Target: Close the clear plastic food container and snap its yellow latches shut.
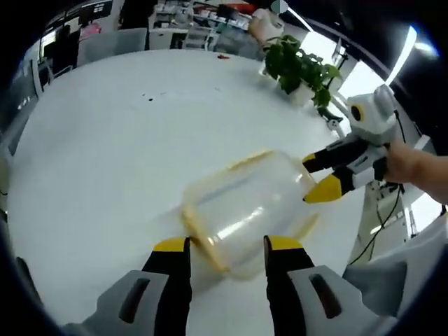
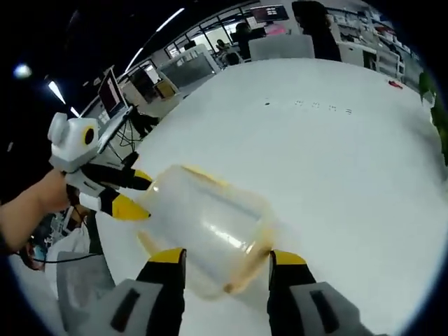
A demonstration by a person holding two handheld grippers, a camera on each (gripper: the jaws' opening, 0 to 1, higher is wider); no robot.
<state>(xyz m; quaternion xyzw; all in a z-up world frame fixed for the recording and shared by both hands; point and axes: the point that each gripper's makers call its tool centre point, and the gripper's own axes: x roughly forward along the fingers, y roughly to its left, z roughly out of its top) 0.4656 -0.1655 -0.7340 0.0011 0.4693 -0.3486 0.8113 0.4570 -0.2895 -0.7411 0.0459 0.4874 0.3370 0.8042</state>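
Note:
The clear plastic container (image 1: 245, 206) with yellow trim lies on its side on the white table (image 1: 105, 140), blurred. My left gripper (image 1: 227, 245) is open, and the container's near end sits between its yellow-tipped jaws. From the right, the right gripper (image 1: 315, 180) reaches the container's far end with its jaws apart. In the right gripper view the container (image 2: 210, 220) lies just ahead of my right gripper (image 2: 227, 257), which is open around its near corner. The left gripper (image 2: 140, 194) comes in from the left against the other end. Whether the lid is fully closed I cannot tell.
A potted plant (image 1: 301, 66) stands near the table's far right edge. A person's hand (image 1: 413, 164) holds the right gripper. Beyond the table are desks, chairs and a monitor (image 2: 112, 91). The white tabletop (image 2: 336, 140) stretches wide behind the container.

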